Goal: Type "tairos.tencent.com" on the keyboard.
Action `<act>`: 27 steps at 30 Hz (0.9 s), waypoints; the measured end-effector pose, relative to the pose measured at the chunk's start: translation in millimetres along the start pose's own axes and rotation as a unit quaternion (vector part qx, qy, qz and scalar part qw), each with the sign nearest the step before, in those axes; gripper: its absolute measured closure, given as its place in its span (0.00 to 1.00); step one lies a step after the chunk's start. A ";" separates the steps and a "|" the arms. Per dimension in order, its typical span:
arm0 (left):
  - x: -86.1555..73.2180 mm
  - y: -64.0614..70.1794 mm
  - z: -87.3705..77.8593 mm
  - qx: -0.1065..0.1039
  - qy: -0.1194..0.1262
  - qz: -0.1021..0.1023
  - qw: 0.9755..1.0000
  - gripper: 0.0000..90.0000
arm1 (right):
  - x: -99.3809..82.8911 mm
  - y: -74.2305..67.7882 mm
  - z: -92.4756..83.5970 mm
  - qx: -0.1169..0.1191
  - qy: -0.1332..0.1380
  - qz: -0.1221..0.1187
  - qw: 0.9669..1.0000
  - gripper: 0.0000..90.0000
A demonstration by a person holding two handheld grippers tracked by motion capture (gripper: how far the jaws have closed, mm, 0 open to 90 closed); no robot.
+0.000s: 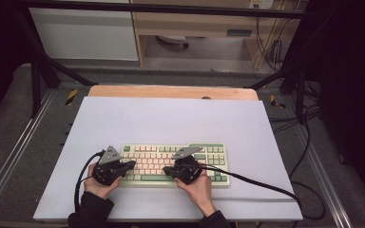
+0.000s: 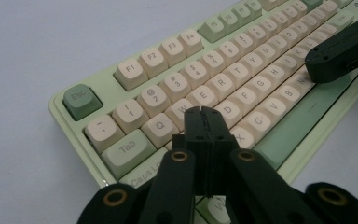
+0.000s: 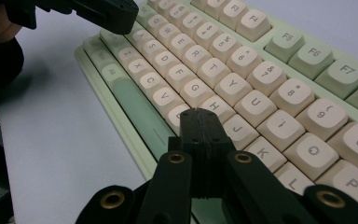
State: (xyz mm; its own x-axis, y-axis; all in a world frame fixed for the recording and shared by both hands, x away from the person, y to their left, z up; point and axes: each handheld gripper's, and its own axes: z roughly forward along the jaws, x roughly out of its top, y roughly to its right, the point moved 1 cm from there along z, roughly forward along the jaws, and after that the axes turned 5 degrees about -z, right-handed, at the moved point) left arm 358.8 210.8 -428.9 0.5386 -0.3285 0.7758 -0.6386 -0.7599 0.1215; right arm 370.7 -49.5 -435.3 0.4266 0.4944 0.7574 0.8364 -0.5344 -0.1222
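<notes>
Lying flat, pale green keyboard (image 1: 176, 165), cream keys, both grippers' jaws clenched empty.

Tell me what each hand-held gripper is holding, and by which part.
Nothing is held. The left hand-held gripper and the right hand-held gripper both have their jaws shut empty, their tips over the keys of the green-and-cream keyboard.

A pale lavender sheet (image 1: 171, 118) covers the bench, whose bare wooden edge (image 1: 171, 91) shows at the far side. Beyond stand a white cabinet (image 1: 83, 33) and black frame bars (image 1: 38, 71).
</notes>
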 end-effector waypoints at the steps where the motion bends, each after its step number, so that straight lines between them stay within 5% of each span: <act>1: 0.0 -0.1 0.1 0.000 0.000 0.000 1.000 1.00 | -0.2 0.0 0.3 -0.001 -0.001 0.001 1.000 1.00; 27: 0.6 -0.3 -1.1 0.001 0.003 0.000 1.000 1.00 | 3.1 0.8 -8.0 -0.008 0.000 -0.010 1.000 1.00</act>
State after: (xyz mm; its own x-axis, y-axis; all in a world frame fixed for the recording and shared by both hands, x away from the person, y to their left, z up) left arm 358.6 211.5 -427.8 0.5353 -0.3258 0.7793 -0.6381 -0.7605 0.1202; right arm 370.0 -53.9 -428.0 0.4100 0.5041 0.7601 0.8388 -0.5358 -0.0970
